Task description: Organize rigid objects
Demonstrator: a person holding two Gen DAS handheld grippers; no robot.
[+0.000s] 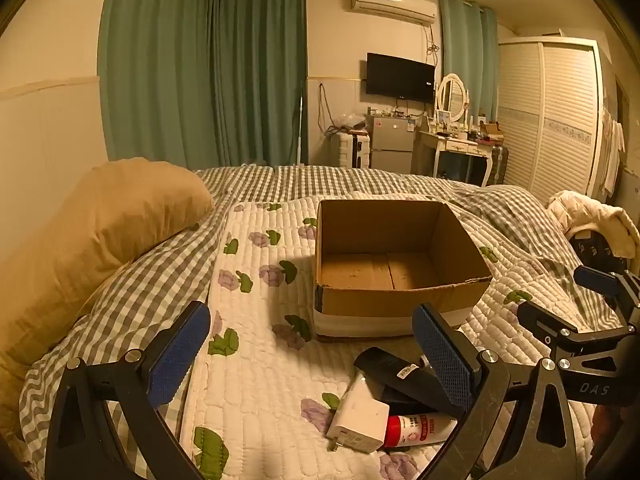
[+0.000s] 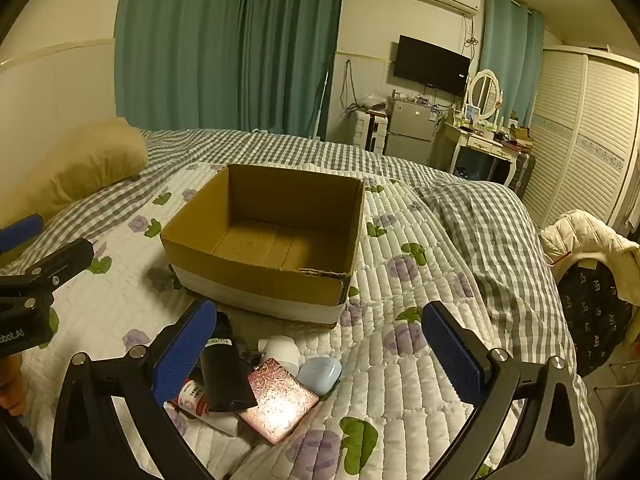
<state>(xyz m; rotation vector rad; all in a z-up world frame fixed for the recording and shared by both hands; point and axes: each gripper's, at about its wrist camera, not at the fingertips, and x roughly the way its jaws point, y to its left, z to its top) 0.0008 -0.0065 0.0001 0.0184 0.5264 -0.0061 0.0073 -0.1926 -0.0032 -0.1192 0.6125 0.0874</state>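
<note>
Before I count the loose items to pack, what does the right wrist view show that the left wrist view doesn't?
Only the right wrist view shows the pink glittery case and the pale blue mouse-like item. Only the left wrist view shows the white plug adapter fully. Both share the empty cardboard box, the black flat item, the red-and-white tube and the quilt. Both hand-held grippers, left and right, are open.

Your right gripper [image 2: 316,356] hangs with its jaws spread wide over the quilt [image 2: 420,360]. At twelve o'clock sits the cardboard box [image 2: 256,276]. At nine o'clock, a black tube [image 2: 224,376] overlaps a pink case [image 2: 280,400], touching what may be a blue earbud case [image 2: 320,374].
</note>
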